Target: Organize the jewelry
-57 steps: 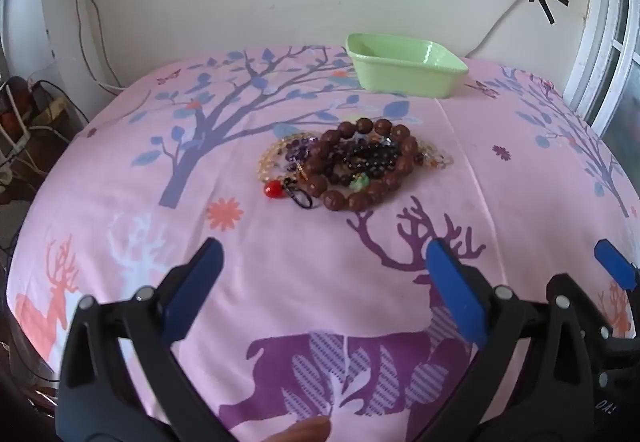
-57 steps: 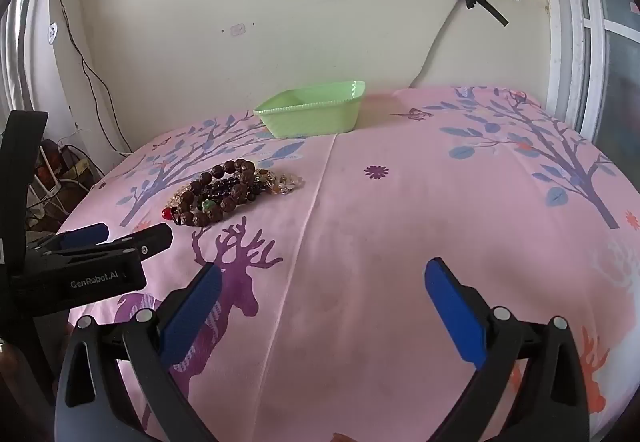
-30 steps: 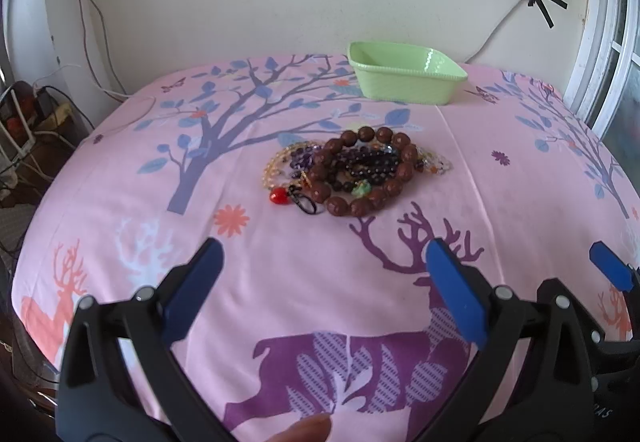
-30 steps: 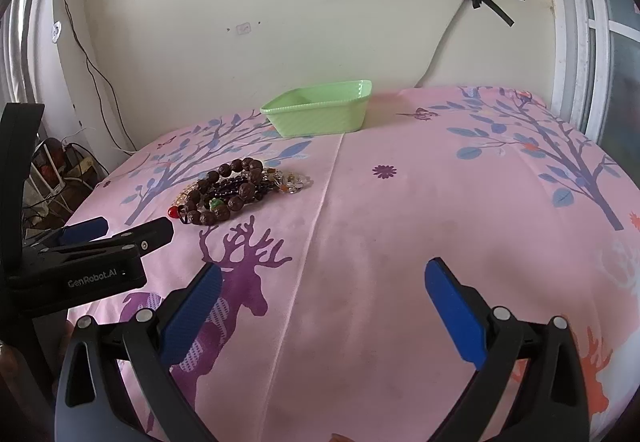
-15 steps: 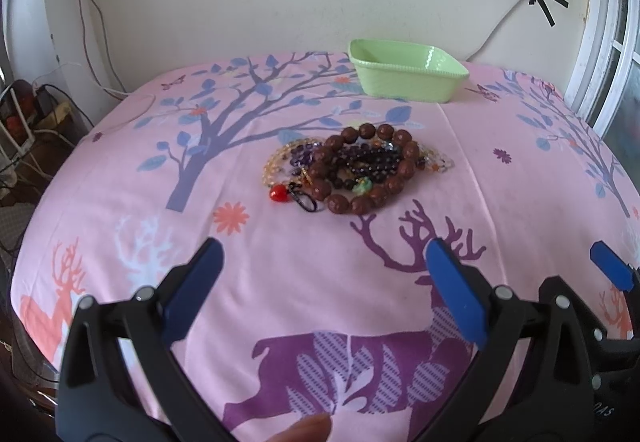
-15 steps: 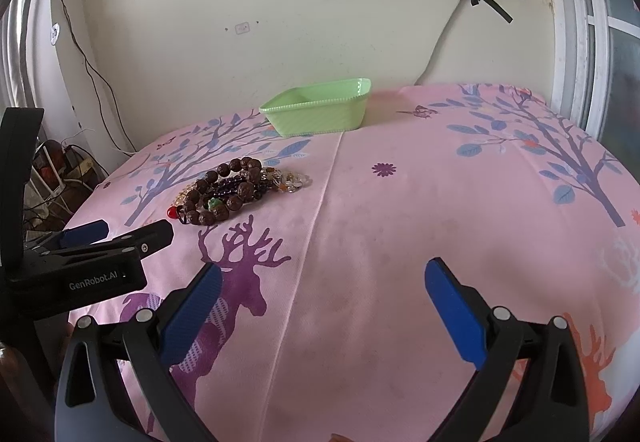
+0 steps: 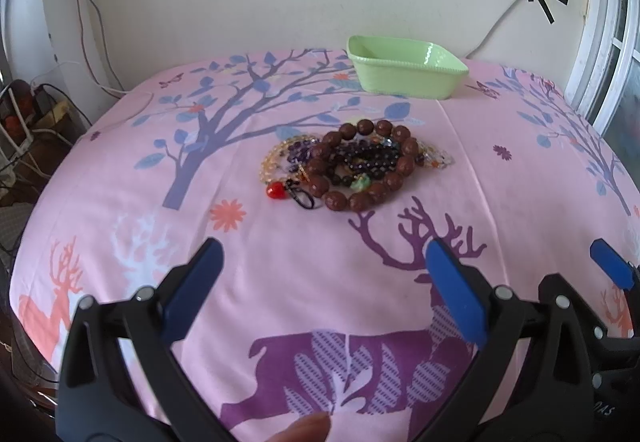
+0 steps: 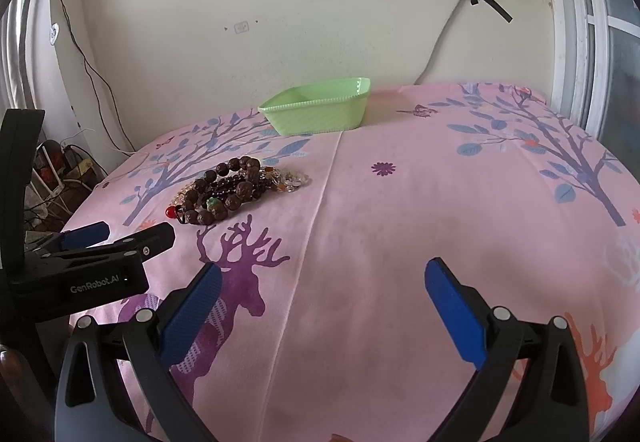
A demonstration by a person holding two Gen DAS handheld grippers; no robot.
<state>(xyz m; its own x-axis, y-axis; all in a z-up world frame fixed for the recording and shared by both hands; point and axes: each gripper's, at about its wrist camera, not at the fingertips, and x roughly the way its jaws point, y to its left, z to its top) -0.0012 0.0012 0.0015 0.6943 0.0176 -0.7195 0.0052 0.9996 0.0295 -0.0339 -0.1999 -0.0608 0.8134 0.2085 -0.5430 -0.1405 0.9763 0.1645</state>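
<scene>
A pile of bead bracelets (image 7: 356, 166) lies on the pink printed cloth, with a big brown wooden-bead bracelet on top, dark purple beads inside it, a yellow strand and a red bead (image 7: 275, 190) at its left. It also shows in the right wrist view (image 8: 236, 190). A light green tray (image 7: 404, 66) stands behind it near the wall, also in the right wrist view (image 8: 320, 112). My left gripper (image 7: 320, 270) is open and empty, short of the pile. My right gripper (image 8: 320, 294) is open and empty over bare cloth, right of the pile.
The left gripper's body (image 8: 80, 266) shows at the left of the right wrist view. Cables and a rack (image 7: 24, 122) sit off the table's left edge. A window frame (image 7: 608, 42) is at the right. The wall runs close behind the tray.
Both views have shifted only slightly; the grippers stay open and the jewelry and tray have not moved.
</scene>
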